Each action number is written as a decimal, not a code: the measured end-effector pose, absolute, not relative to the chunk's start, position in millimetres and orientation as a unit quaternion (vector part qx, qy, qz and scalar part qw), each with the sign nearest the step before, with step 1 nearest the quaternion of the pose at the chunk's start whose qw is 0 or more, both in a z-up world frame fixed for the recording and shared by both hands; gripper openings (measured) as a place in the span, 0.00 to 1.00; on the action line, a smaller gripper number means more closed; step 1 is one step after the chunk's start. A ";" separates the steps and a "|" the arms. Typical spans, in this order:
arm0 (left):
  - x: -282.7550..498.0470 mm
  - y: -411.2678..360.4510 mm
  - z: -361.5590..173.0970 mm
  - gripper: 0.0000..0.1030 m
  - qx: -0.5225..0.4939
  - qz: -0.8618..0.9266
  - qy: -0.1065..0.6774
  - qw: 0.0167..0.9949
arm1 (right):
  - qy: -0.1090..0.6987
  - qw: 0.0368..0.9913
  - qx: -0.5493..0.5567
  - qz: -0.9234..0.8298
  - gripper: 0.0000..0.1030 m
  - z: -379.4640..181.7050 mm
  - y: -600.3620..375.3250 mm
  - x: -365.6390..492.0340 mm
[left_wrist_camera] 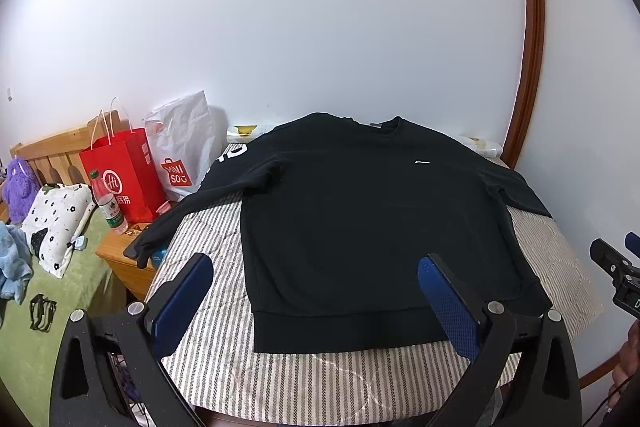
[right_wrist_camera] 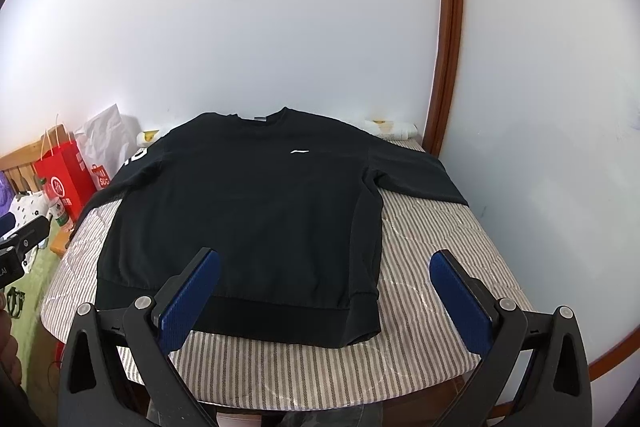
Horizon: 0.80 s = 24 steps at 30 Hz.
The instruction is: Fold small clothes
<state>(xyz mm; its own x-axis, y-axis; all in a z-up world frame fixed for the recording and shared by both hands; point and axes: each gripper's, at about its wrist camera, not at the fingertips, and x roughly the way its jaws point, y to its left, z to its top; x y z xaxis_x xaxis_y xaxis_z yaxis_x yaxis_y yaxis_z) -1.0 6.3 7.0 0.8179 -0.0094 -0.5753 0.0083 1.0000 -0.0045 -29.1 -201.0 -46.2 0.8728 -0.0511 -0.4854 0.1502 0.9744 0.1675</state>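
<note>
While the sweatshirt (left_wrist_camera: 360, 219) lies flat and face up on the striped table (left_wrist_camera: 208, 367), collar toward the wall and hem toward me, my left gripper (left_wrist_camera: 316, 303) hangs released above the hem, its blue pads (left_wrist_camera: 182, 301) spread wide with the left hem corner between them. Left wrist view: the left sleeve (left_wrist_camera: 192, 203) runs off the table edge toward the red bag (left_wrist_camera: 124, 175) and the bottle (left_wrist_camera: 108, 203), a detail the other view shows only in part; my right gripper's tip enters at the far right edge. To begin the fold well, I judge that this sleeve should first be drawn back onto the body, pinched near the cuff so that it does not drag on the clutter. Right wrist view: my right gripper (right_wrist_camera: 324, 301) is likewise released, one pad over the hem band and the other over bare table beside the right hem corner (right_wrist_camera: 368, 331). Only here is the right sleeve (right_wrist_camera: 424, 179) seen whole, lying on the table and angled away from the body. I judge that both corners should be taken together, so the fold stays square.
</note>
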 end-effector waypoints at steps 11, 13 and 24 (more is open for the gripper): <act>-1.6 6.7 7.4 1.00 -0.005 -0.008 0.300 0.954 | 0.245 0.963 0.099 -0.053 1.00 -46.2 -201.8 -31.0; -2.9 8.1 6.9 1.00 -0.006 -0.008 0.300 0.954 | 0.245 0.963 0.098 -0.054 1.00 -45.5 -201.7 -31.3; -5.0 5.1 9.1 1.00 -0.005 -0.015 0.296 0.955 | 0.244 0.963 0.097 -0.055 1.00 -44.1 -202.5 -33.3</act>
<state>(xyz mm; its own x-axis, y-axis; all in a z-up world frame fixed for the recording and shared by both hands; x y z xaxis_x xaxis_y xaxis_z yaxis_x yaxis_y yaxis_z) -5.0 5.1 9.1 0.8245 -0.0309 -0.5650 0.0254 0.9995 -0.0177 -33.3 -202.5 -44.1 0.8753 -0.0581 -0.4801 0.1524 0.9753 0.1599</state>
